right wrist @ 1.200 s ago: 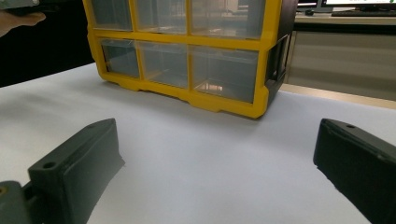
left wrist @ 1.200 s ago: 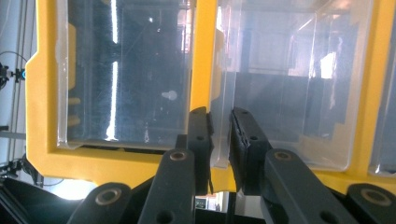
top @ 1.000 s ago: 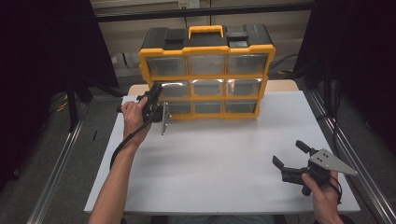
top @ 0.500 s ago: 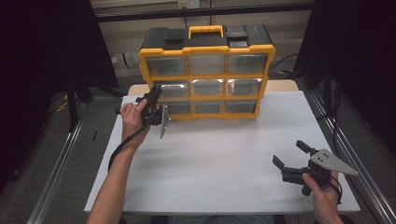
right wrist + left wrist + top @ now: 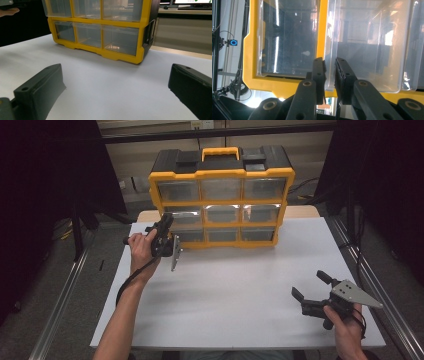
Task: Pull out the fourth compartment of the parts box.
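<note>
A yellow and black organizer (image 5: 220, 172) with several clear drawers stands at the back of the white table (image 5: 235, 295). My left gripper (image 5: 166, 222) is at its middle-left drawer (image 5: 186, 216). In the left gripper view the left gripper (image 5: 329, 72) is shut on the clear front lip of that drawer (image 5: 367, 45), which stands a little proud of the yellow frame. My right gripper (image 5: 307, 284) rests low near the table's front right, open and holding nothing. In the right gripper view the right gripper (image 5: 115, 82) faces the organizer (image 5: 120, 56) across bare table.
Metal rails (image 5: 60, 295) run along both sides of the table, with dark curtains behind them. A cable (image 5: 131, 282) trails from the left gripper along the person's forearm. White tabletop lies between the two grippers.
The left gripper has shifted slightly down and toward me at the middle-left drawer. The right gripper has stayed put.
</note>
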Demonstrator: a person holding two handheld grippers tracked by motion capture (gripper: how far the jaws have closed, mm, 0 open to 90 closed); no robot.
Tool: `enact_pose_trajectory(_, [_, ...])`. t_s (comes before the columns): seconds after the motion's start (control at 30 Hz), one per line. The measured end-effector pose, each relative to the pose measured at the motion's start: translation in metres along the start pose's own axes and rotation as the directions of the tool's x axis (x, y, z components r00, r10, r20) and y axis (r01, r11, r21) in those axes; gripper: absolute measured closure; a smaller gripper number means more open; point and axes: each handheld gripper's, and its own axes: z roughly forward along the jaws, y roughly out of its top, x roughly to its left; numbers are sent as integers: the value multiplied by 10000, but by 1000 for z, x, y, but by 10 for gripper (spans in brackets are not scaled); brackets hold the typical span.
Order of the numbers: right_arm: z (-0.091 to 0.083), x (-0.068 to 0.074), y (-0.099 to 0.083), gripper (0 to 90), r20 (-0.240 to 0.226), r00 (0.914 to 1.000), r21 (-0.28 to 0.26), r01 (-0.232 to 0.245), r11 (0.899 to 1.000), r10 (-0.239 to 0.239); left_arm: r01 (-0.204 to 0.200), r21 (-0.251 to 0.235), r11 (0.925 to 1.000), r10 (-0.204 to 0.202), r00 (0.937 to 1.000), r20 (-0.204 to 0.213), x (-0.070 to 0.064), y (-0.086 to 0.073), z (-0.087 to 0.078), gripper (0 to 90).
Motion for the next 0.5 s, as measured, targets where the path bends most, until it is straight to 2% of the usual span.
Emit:
enact_pose_trajectory(0.07, [0, 0, 0, 0, 9, 10000, -24, -28, 10000, 28, 97, -66, 9999, -97, 10000, -10, 0, 0, -1, 792])
enact_pose_trajectory(0.27, [0, 0, 0, 0, -35, 10000, -35, -10, 10000, 10, -44, -15, 10000, 44, 9999, -133, 0, 1, -4, 792])
enact_pose_trajectory(0.37, [0, 0, 0, 0, -7, 10000, 7, -42, 10000, 42, 116, -49, 9999, -116, 9999, -73, -1, 0, -5, 791])
enact_pose_trajectory(0.43, [0, 0, 0, 0, -14, 10000, -1, -28, 10000, 28, -37, -35, 10000, 36, 9999, -122, 0, 1, -6, 792])
enact_pose_trajectory(0.5, [0, 0, 0, 0, -25, 10000, -42, 19, 10000, -19, 40, -105, 9999, -41, 10000, -71, 0, 0, -7, 792])
